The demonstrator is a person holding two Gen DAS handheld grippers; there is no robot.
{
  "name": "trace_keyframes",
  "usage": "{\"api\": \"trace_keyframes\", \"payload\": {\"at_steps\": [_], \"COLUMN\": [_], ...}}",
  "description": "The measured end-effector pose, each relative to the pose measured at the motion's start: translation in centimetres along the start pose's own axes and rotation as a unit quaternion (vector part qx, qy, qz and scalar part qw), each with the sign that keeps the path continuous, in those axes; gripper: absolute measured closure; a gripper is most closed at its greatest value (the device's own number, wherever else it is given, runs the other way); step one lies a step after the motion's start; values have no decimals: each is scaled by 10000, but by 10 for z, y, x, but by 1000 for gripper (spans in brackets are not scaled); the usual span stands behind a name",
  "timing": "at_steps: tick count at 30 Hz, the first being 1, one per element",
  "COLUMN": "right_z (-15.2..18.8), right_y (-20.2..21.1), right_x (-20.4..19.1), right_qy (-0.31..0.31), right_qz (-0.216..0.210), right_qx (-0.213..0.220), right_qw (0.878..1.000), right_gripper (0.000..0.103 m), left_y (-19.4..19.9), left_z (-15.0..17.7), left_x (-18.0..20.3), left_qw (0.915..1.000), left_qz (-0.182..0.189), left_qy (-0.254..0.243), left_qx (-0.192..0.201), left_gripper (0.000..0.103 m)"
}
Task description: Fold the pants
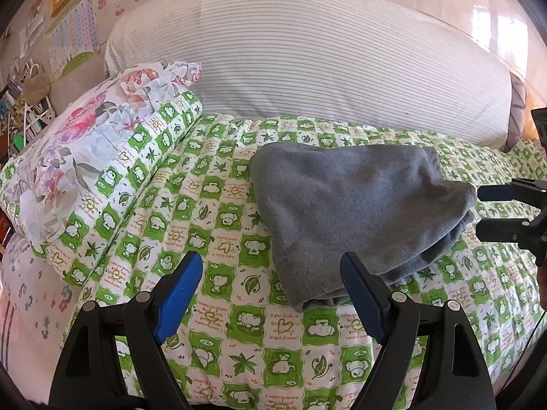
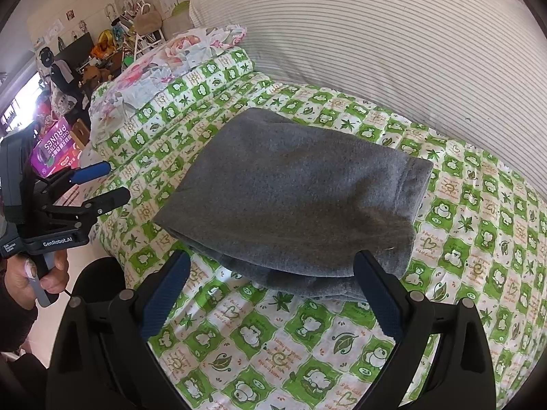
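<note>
Left wrist view: folded grey pants (image 1: 355, 215), long axis left-to-right across quilt (image 1: 239, 341).

A folded grey pants (image 1: 359, 215) bundle lies on a green-patterned bed cover (image 1: 239, 341). Bare cover stretches in front of it and to its left, giving open passage. A striped bolster (image 1: 307, 61) blocks the far side. A floral pillow (image 1: 85, 136) on a folded quilt blocks the left. The right claw (image 1: 478, 212) hovers spread just beside the bundle's right edge; the left claw (image 1: 270, 294) gapes near its front corner.
</note>
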State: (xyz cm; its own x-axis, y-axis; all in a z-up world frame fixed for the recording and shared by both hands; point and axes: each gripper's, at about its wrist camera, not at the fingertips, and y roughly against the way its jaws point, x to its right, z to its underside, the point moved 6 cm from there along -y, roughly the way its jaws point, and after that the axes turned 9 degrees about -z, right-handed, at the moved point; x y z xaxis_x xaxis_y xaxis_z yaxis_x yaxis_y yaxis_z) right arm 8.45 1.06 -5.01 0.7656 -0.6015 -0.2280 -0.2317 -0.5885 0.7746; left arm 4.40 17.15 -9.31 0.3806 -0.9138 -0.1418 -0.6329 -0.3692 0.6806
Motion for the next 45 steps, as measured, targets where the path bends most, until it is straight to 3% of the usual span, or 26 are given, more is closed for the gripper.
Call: {"api": "trace_keyframes", "payload": {"at_steps": [45], "right_z": [1], "right_y": [-4], "right_x": [5], "right_qy": [-43], "right_qz": [-19], "right_qx": [-8], "right_qw": [10000], "right_gripper": [6], "left_y": [-12], "left_z": [-6], "left_x": [6], "left_qw": [9999], "left_qz": [118], "left_qy": [-89], "left_qx": [-84], "left_gripper": [20]}}
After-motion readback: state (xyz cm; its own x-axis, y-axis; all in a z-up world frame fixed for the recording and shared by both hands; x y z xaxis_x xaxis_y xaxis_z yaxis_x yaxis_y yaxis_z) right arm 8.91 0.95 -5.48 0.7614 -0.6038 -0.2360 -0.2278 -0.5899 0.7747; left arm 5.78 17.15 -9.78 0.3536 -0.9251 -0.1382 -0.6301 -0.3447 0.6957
